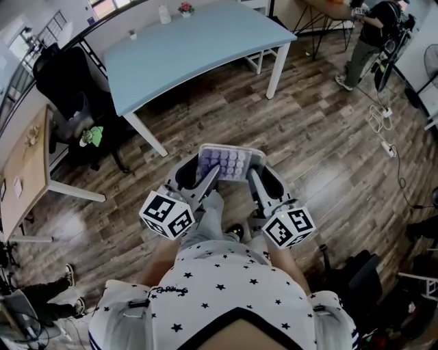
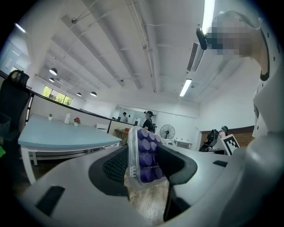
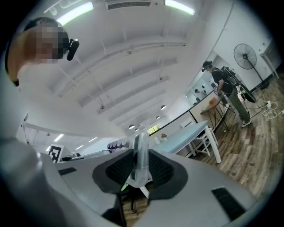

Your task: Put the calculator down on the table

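The calculator [image 1: 229, 163] is a pale slab with rows of round purple keys. It hangs over the wooden floor, carried between both grippers in front of the person. My left gripper [image 1: 207, 176] is shut on its left edge, and my right gripper [image 1: 254, 178] on its right edge. In the left gripper view the calculator [image 2: 144, 155] stands on edge between the dark pads of the left gripper [image 2: 143, 165], keys facing right. The right gripper view shows only the thin side of the calculator [image 3: 141, 157], pinched in the right gripper [image 3: 140, 167]. The light blue table [image 1: 198, 48] stands ahead, apart from the grippers.
A white bottle [image 1: 164, 14] and a small flower pot [image 1: 185, 9] stand at the table's far edge. At the left are a black chair [image 1: 65, 89] and a wooden desk [image 1: 24, 171]. A person [image 1: 369, 34] stands at the upper right, near cables and a power strip [image 1: 387, 147].
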`<action>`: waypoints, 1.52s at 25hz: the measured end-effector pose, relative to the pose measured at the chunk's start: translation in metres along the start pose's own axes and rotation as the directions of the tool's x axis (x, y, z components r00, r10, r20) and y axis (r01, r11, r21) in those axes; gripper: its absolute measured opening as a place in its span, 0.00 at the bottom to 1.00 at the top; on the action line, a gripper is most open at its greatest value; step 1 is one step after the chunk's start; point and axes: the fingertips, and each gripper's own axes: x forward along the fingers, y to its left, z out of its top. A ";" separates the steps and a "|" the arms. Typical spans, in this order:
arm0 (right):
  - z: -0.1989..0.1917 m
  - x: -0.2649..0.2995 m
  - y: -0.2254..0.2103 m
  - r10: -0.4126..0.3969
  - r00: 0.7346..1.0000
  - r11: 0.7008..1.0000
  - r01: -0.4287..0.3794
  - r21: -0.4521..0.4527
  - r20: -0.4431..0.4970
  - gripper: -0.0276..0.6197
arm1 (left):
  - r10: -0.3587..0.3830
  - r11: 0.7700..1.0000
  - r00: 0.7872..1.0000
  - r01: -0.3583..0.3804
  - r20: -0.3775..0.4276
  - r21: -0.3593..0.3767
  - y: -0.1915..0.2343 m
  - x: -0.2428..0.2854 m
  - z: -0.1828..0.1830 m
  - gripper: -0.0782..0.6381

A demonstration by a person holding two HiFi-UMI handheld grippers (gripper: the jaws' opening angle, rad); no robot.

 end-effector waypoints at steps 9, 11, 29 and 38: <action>0.011 0.005 -0.018 -0.025 1.000 1.000 0.025 -0.003 0.015 0.20 | -0.025 1.000 1.000 0.025 -0.005 0.004 0.001 0.024 0.004 0.41; 0.015 0.008 -0.023 -0.030 0.999 1.000 0.030 -0.007 0.018 0.20 | -0.031 1.000 1.000 0.031 0.001 0.006 0.003 0.031 0.006 0.41; 0.025 0.084 -0.058 -0.043 0.999 0.998 0.041 -0.049 -0.026 0.20 | -0.026 0.999 0.999 0.028 0.032 -0.042 0.067 0.084 0.016 0.41; 0.037 0.145 -0.083 -0.073 0.997 0.996 0.071 -0.046 -0.033 0.20 | -0.043 0.998 0.999 0.045 0.029 -0.047 0.117 0.127 0.035 0.41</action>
